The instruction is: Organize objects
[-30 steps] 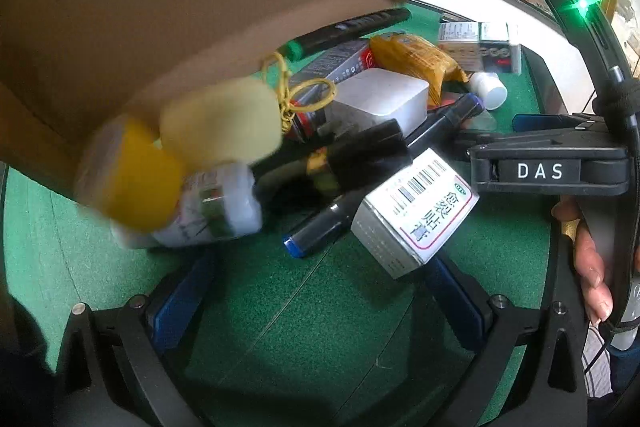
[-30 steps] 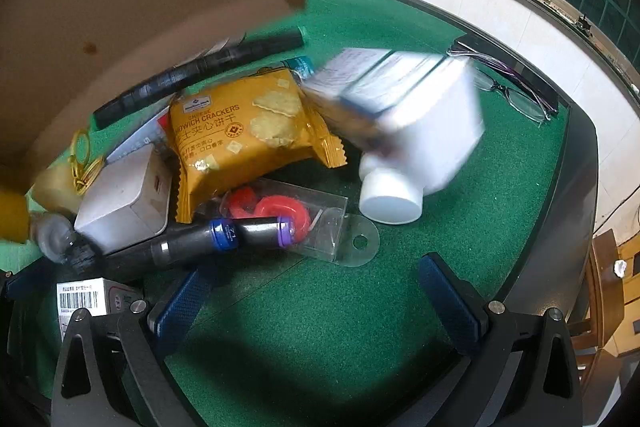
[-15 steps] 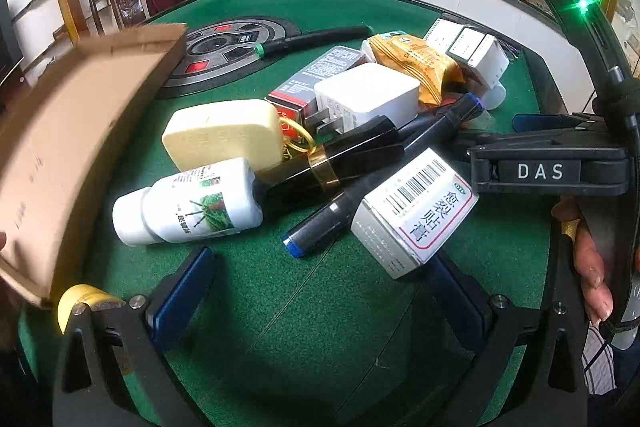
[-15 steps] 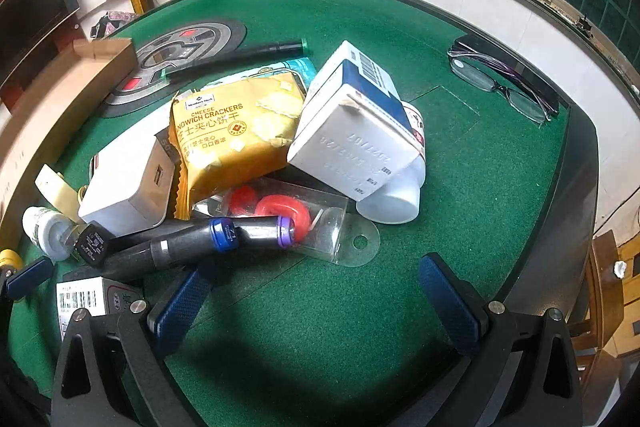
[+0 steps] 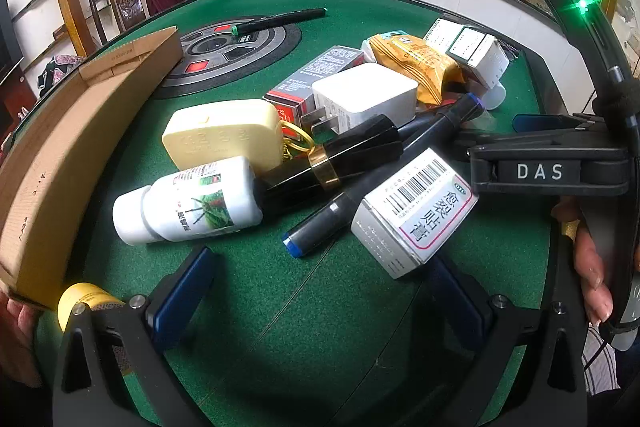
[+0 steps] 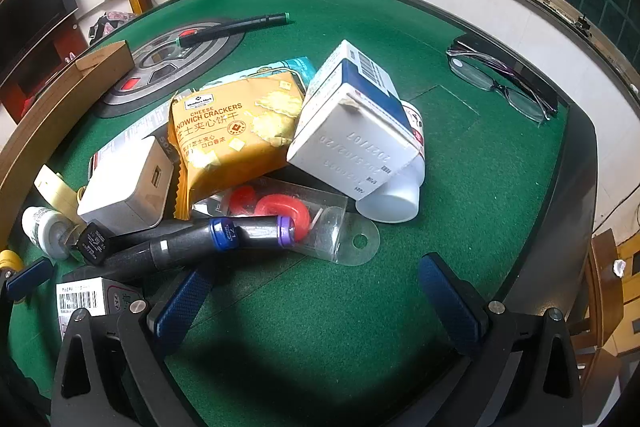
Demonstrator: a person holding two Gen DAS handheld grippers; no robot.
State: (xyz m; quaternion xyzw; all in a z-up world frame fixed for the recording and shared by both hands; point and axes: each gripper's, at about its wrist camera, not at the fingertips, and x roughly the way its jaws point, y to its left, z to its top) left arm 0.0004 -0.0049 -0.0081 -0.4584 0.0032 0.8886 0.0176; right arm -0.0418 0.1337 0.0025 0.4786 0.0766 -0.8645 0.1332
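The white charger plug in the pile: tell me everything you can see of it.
The white charger plug is a boxy cube of smooth, matte white plastic. Two flat metal prongs stick out of one face in the left wrist view; a USB port shows on another face in the right wrist view. It lies on its side in the heap, against the yellow cracker packet and the grey-and-red carton. Neither gripper touches it.

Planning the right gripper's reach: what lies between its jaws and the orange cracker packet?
In the right wrist view, between the right gripper and the orange cracker packet: bare green felt, then a black marker with blue and purple bands and a clear blister pack holding red rings.
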